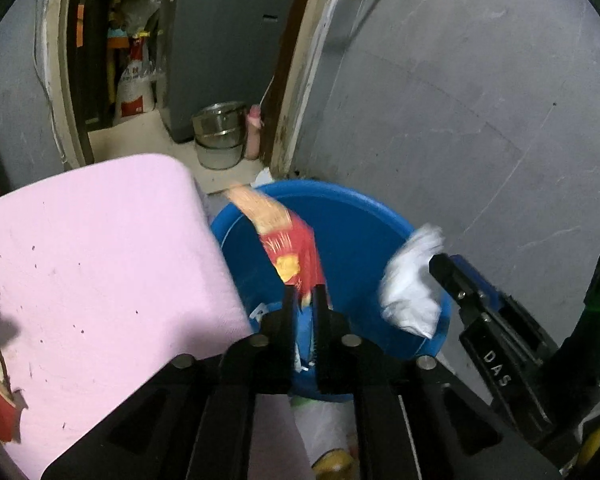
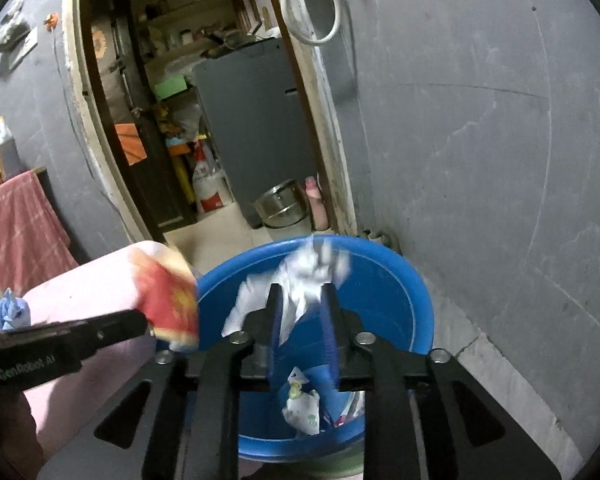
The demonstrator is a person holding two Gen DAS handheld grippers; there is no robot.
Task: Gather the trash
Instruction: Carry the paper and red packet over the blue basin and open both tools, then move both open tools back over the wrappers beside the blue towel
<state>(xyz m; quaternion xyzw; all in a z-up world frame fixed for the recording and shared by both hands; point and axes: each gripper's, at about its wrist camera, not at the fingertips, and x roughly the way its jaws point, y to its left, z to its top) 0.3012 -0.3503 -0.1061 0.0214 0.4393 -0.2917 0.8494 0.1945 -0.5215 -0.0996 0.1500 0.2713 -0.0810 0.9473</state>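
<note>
Over the blue tub [image 1: 352, 216], the left gripper [image 1: 304, 296], lettered "GenRobot AI", pinches a red-and-orange snack wrapper [image 1: 288, 248], while the right gripper [image 2: 302, 300], marked "DAS", stands slightly parted around crumpled white paper [image 2: 296, 280].

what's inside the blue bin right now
In the blue bin, a crumpled printed white wrapper and reddish scraps lie at the bottom. The right gripper and its white paper cover the rest.
</note>
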